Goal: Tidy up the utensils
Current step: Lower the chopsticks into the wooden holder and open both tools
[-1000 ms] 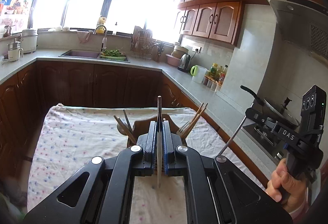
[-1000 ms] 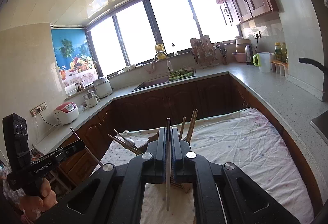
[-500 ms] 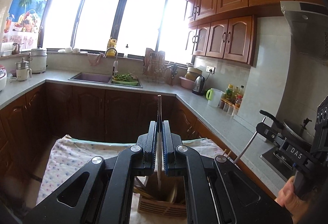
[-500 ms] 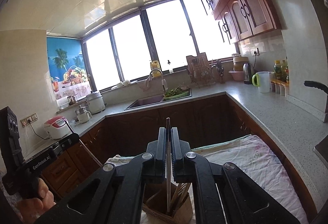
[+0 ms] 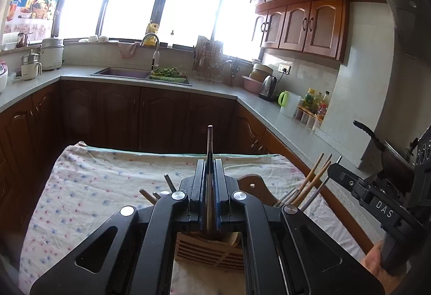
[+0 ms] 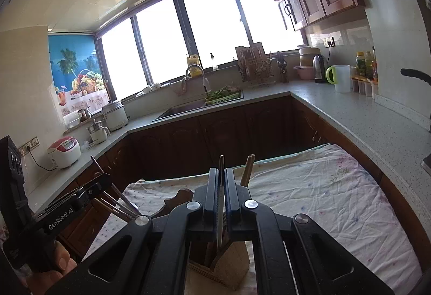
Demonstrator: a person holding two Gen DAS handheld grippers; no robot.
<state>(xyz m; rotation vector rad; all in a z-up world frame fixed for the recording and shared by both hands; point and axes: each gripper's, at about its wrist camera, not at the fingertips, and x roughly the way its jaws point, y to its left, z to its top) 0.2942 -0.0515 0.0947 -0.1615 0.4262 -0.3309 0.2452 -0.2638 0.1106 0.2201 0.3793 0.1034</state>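
Note:
My left gripper (image 5: 209,164) is shut on a thin metal chopstick (image 5: 209,141) held upright over a slatted wooden utensil holder (image 5: 210,250). Its lower end reaches into the holder. Wooden chopsticks (image 5: 309,181) and metal utensils (image 5: 169,183) stick out of the holder's other compartments. My right gripper (image 6: 221,172) is shut on another thin metal chopstick (image 6: 221,208), upright, its lower end inside the same holder (image 6: 229,260). Each gripper shows at the edge of the other's view, the right one (image 5: 350,184) and the left one (image 6: 80,195).
The holder stands on a table with a floral cloth (image 5: 89,187). An L-shaped kitchen counter (image 6: 350,111) runs behind and to the right, with a sink (image 5: 121,72), kettle, jug and bottles. A stove with a pan (image 5: 388,152) is at right.
Both grippers rose and tilted up half a second ago, then came back down. Both chopsticks now reach into the holder.

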